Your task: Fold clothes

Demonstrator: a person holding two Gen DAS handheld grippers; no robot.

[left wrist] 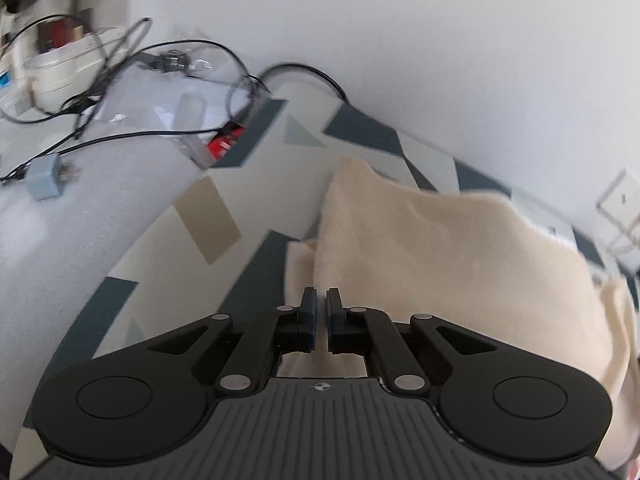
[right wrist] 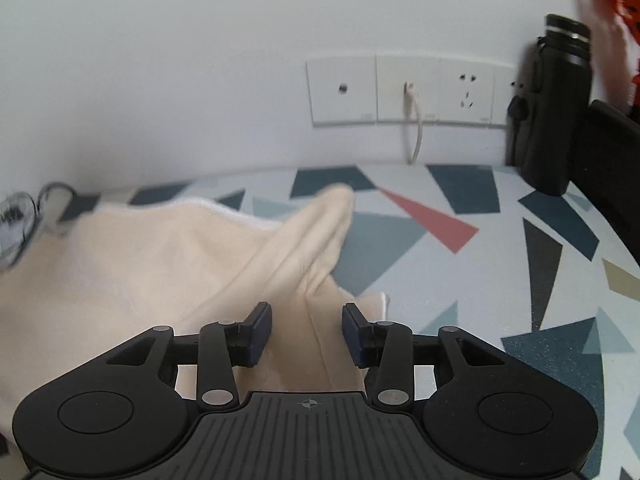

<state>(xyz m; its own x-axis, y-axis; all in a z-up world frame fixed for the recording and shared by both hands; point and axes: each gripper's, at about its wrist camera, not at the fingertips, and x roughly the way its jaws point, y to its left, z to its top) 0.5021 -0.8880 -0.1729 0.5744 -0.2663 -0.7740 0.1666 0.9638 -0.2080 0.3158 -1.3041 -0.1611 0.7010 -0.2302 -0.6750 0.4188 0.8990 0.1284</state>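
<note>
A cream garment (left wrist: 440, 248) lies rumpled on the table's patterned cover (left wrist: 224, 216). My left gripper (left wrist: 322, 300) is shut at the garment's left side, and the edge of a raised fold runs into the thin gap between its pads. In the right wrist view the same cream garment (right wrist: 140, 264) spreads to the left, with a long ridge of cloth rising toward the wall. My right gripper (right wrist: 306, 316) stands open over the near end of that ridge. The cloth lies between its fingers, and the pads are clear of it.
Black cables (left wrist: 120, 136), a blue-grey adapter (left wrist: 44, 178), a red item (left wrist: 226, 142) and white containers (left wrist: 60, 68) crowd the table's left end. Wall sockets (right wrist: 404, 94) with a white cord (right wrist: 416, 132) face me. A black bottle (right wrist: 556, 108) stands at the right by the wall.
</note>
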